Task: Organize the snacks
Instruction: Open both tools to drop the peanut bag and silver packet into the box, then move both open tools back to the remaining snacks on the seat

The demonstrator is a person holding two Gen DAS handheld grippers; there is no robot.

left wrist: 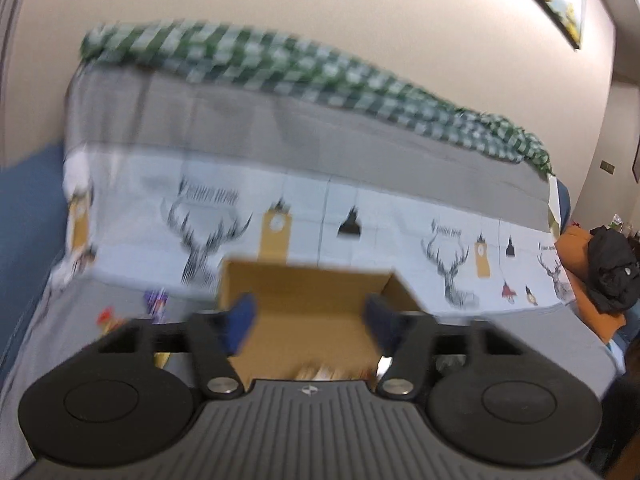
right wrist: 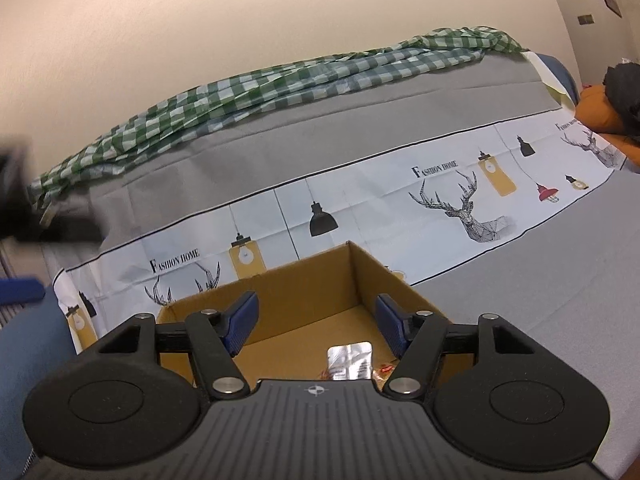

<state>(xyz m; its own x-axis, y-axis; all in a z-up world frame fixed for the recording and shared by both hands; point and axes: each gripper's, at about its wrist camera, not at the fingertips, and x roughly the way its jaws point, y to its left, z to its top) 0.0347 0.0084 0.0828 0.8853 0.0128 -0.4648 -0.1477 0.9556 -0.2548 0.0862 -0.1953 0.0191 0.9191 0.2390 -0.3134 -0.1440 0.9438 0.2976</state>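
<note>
Both your left gripper (left wrist: 310,326) and right gripper (right wrist: 316,326) hang wide and empty over the cardboard box (right wrist: 304,284); silver packet (right wrist: 349,365) below your fingers. Next, fetch loose snacks (left wrist: 156,304) left of your left fingers.

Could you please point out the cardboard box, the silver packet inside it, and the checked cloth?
box (right wrist: 320,280): right wrist view, on its inner back wall.
silver packet (right wrist: 349,361): right wrist view, on the middle of its foil face.
checked cloth (right wrist: 280,84): right wrist view, on the folds midway along its length.
</note>
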